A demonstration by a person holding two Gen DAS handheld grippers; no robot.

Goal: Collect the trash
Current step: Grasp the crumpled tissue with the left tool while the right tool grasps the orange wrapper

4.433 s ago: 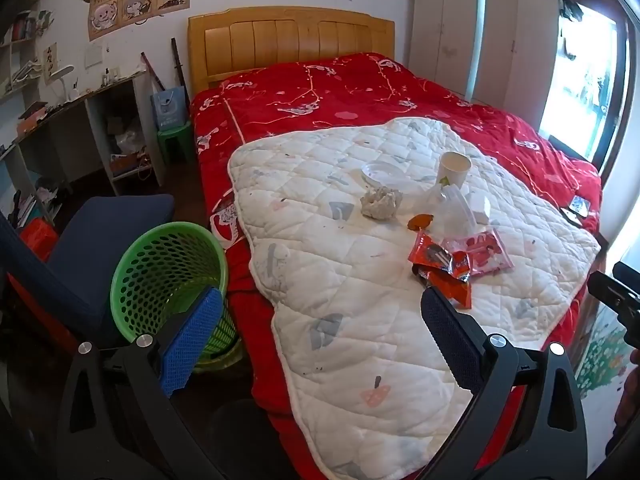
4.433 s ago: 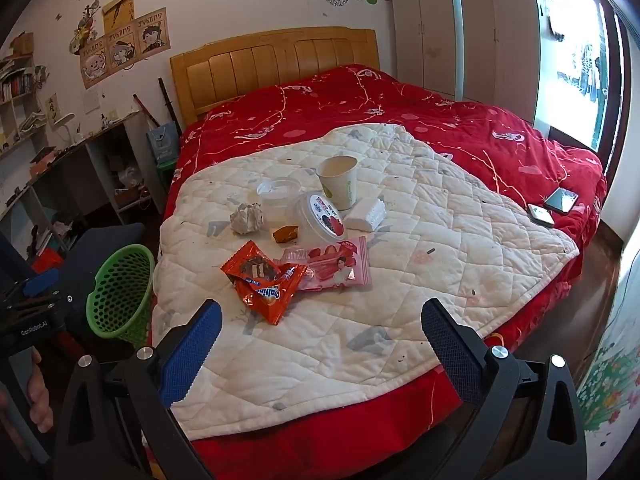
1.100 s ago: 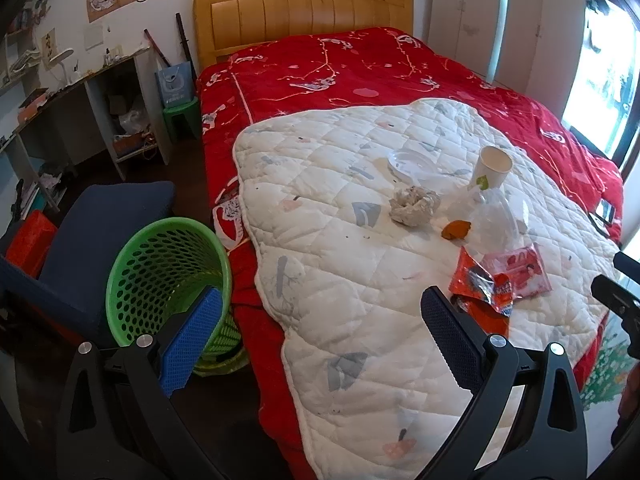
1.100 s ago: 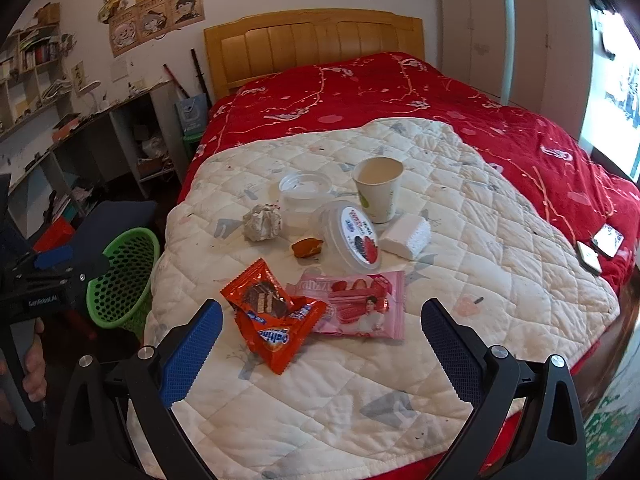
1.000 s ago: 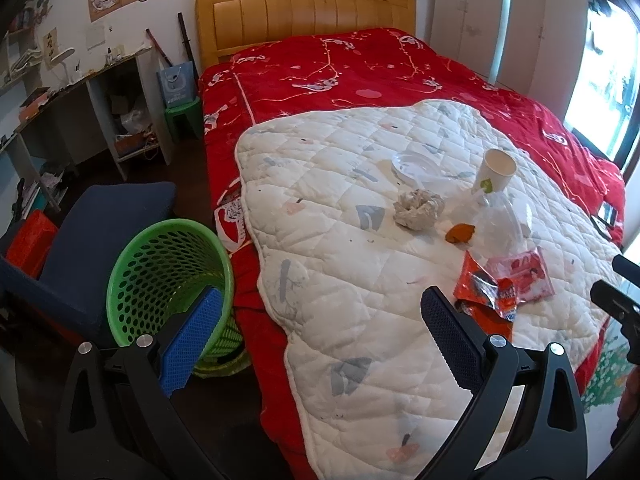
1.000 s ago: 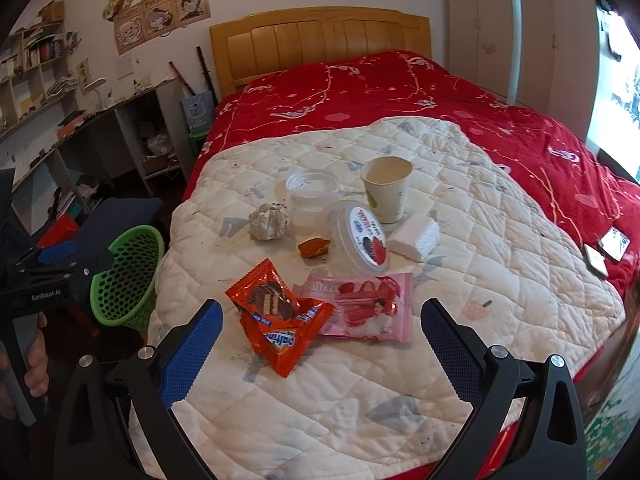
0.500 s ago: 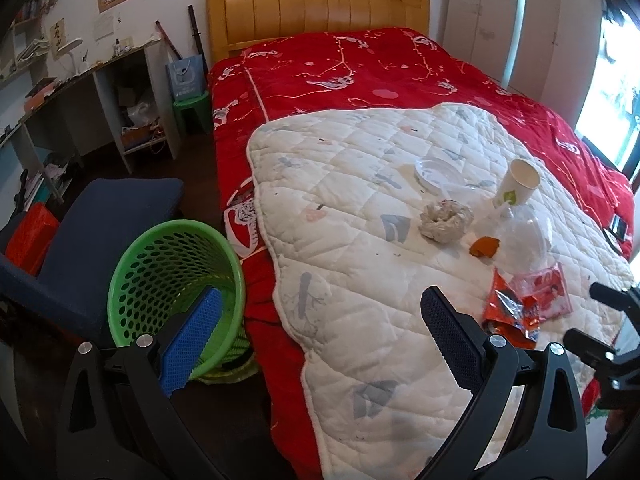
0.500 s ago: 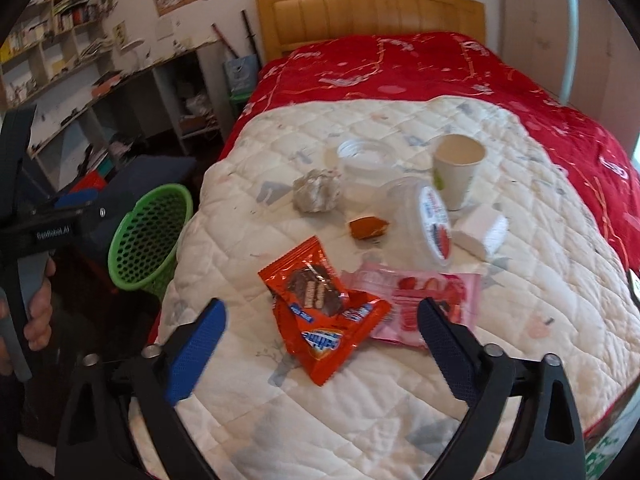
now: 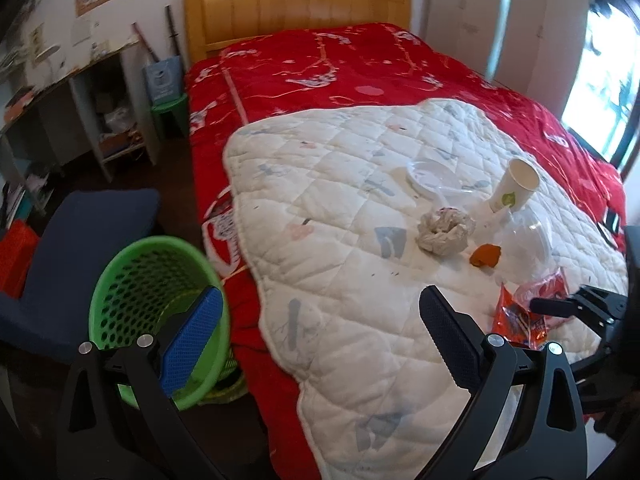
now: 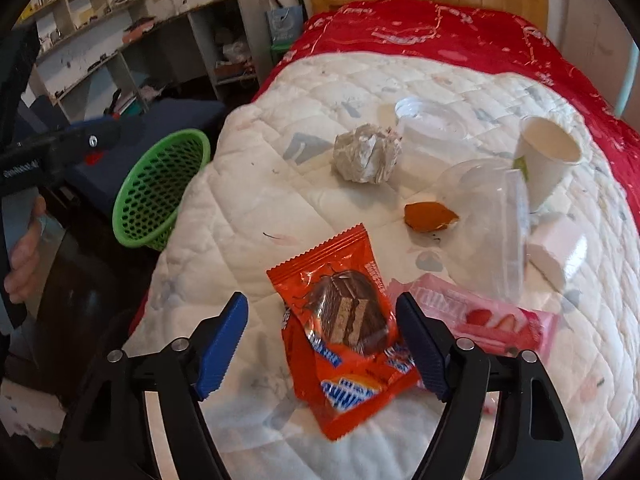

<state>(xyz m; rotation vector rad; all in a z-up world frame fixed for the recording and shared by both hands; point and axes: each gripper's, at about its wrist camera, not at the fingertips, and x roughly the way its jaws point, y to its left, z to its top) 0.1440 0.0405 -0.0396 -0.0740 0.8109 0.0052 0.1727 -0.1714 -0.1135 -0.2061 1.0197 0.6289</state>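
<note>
Trash lies on a white quilt on the bed. An orange snack wrapper [image 10: 340,320] lies right in front of my right gripper [image 10: 320,320], whose open fingers stand on either side of it, apart from it. A pink wrapper [image 10: 492,320], a crumpled paper ball [image 10: 366,154], an orange peel [image 10: 428,217], clear plastic tubs [image 10: 488,224] and a paper cup [image 10: 544,160] lie beyond. My left gripper [image 9: 316,320] is open and empty beside the bed, over its left edge. A green basket [image 9: 148,304] stands on the floor.
A dark blue chair [image 9: 80,248] sits left of the basket [image 10: 160,192]. A white tissue pack [image 10: 560,252] lies by the cup [image 9: 516,188]. Shelves [image 10: 120,40] line the left wall. The red bedspread [image 9: 340,68] runs to a wooden headboard [image 9: 296,8].
My right gripper has dropped down and forward to the orange wrapper, and its fingers have narrowed around it. My left gripper has swung left toward the basket.
</note>
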